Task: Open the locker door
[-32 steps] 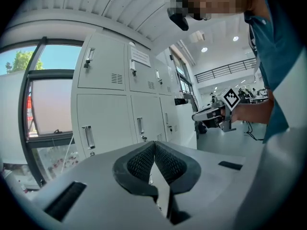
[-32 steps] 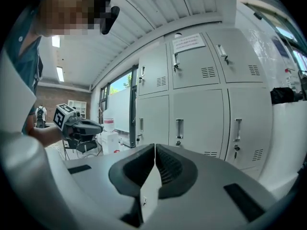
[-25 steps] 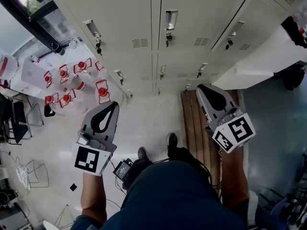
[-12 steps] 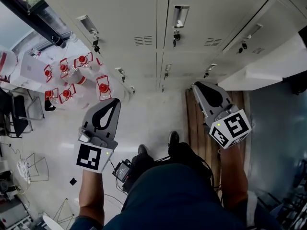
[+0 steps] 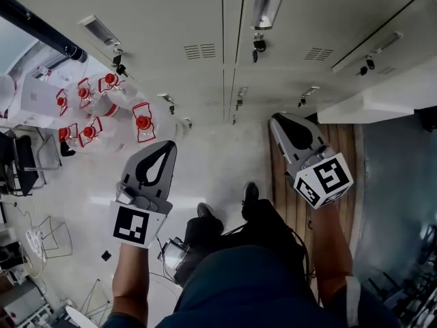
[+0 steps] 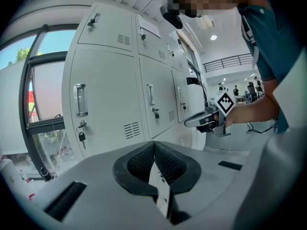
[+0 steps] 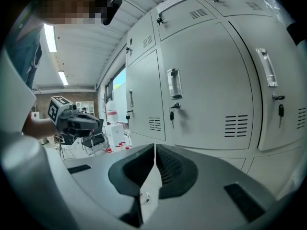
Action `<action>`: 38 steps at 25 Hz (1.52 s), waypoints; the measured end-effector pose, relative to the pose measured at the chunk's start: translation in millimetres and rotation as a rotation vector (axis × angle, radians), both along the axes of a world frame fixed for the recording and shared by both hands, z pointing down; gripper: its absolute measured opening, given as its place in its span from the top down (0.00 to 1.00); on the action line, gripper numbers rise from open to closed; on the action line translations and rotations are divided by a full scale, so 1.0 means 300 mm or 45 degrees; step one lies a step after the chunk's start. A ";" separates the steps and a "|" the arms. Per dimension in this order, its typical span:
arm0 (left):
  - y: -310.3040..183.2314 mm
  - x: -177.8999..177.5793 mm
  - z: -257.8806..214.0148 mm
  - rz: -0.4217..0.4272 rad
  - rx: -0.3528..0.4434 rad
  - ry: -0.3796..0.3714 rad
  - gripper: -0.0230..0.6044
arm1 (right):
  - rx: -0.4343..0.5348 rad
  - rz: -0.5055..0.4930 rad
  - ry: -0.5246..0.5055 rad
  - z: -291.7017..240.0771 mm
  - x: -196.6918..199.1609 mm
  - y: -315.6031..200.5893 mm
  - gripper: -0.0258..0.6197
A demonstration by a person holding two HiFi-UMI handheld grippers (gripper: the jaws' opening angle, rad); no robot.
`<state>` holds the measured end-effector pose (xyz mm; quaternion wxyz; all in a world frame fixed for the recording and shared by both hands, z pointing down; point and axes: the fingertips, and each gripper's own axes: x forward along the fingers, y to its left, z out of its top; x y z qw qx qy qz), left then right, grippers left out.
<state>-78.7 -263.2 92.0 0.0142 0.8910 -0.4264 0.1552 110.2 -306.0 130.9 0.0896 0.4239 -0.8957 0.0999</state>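
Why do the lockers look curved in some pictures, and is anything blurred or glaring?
Left gripper view: the wide-angle lens bows the lockers and blackens the corners; the window is bright. Right gripper view: same bowing, with glaring ceiling lights. Head view: straighter lines, sharp, evenly lit.

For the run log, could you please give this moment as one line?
left gripper: shut, empty | right gripper: shut, empty | locker door: closed, key in lock, untouched
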 end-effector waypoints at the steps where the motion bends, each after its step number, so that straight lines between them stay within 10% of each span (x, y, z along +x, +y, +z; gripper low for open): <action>1: -0.015 0.001 0.026 -0.002 -0.002 -0.002 0.94 | 0.000 -0.006 0.003 0.030 -0.002 -0.015 0.90; 38: -0.223 -0.079 1.059 -0.014 -0.114 -0.077 0.94 | -0.177 -0.029 0.107 1.275 -0.109 -0.191 0.90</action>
